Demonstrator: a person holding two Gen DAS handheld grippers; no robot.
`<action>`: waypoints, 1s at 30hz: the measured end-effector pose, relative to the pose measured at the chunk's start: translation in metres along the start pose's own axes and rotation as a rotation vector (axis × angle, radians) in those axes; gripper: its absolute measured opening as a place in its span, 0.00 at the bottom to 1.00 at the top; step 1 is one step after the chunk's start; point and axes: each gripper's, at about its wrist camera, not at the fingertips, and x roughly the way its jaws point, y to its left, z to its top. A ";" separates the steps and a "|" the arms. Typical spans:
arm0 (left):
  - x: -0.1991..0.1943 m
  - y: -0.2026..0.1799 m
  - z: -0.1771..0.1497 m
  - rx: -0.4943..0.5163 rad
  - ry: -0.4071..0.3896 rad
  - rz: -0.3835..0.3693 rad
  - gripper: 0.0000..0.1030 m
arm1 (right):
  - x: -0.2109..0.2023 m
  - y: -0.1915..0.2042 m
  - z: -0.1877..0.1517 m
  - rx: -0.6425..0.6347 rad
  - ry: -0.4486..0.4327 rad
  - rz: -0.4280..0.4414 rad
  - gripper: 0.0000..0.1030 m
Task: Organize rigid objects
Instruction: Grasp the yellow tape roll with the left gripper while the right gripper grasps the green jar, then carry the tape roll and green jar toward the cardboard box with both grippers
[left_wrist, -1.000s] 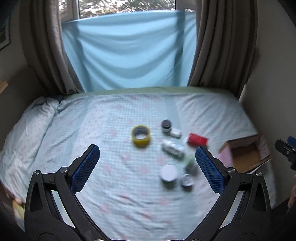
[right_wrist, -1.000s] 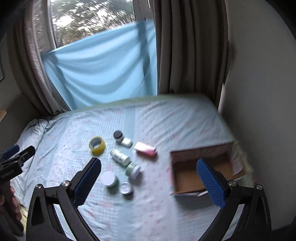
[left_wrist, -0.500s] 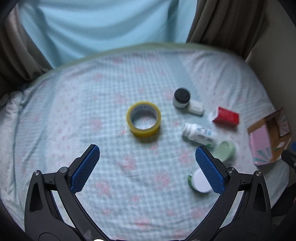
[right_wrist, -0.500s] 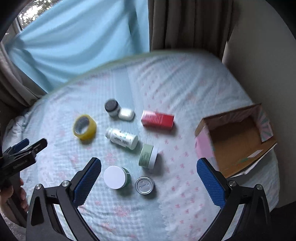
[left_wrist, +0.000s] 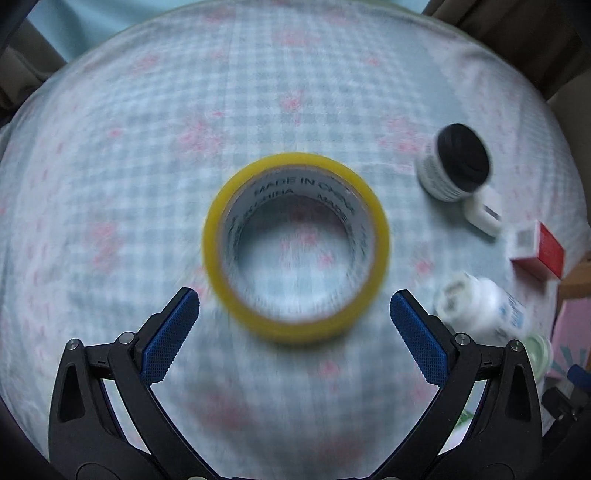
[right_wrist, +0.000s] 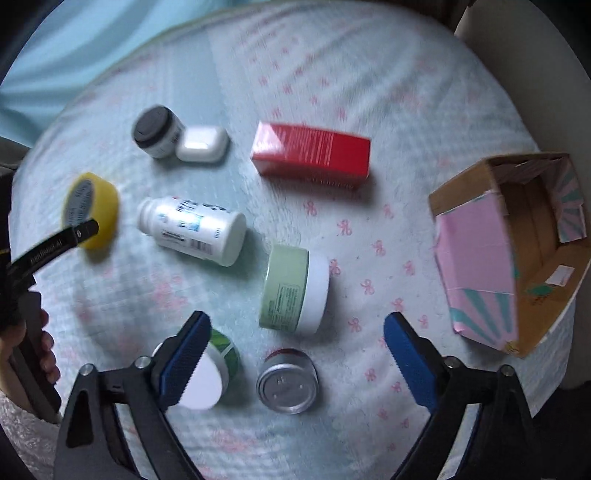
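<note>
While both grippers hang spread wide and empty over the bed (right_wrist: 424, 74), nothing has yet been picked up. The left gripper (left_wrist: 294, 314) sits just short of the tape (left_wrist: 295, 247), a yellow roll lying flat on the sheet with its hole facing up, the near rim between the two pads. It looks light and stiff; its outer face is probably slick, so I would pinch it across the full width, or take one wall with a finger down through the core.

The right gripper (right_wrist: 293, 338) hovers over the main cluster. Nearest it are a small clear pot (right_wrist: 287, 382) with a metal cap and a white-lidded jar (right_wrist: 207, 376) partly behind the left pad. Just beyond lies a green jar (right_wrist: 295, 290) on its side, rigid but round, likely to roll unless gripped across its flat ends. Farther on, a white bottle (right_wrist: 192, 230) lies on its side, apt to slip on its smooth label. Beyond these are a red carton (right_wrist: 312, 153), thin card that could crush if squeezed hard, a white case (right_wrist: 201, 144) and a black-lidded jar (right_wrist: 157, 131) touching it. The box (right_wrist: 480, 251) stands open to the right, well apart.
</note>
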 end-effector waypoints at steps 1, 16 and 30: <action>0.006 -0.001 0.004 0.007 0.000 0.006 0.99 | 0.005 0.002 0.002 0.005 0.009 -0.001 0.83; 0.038 -0.024 0.030 0.091 -0.012 0.059 0.93 | 0.062 -0.005 0.009 0.114 0.101 0.039 0.40; -0.055 -0.046 -0.012 0.175 -0.097 0.054 0.93 | 0.019 -0.028 -0.012 0.105 0.022 0.082 0.39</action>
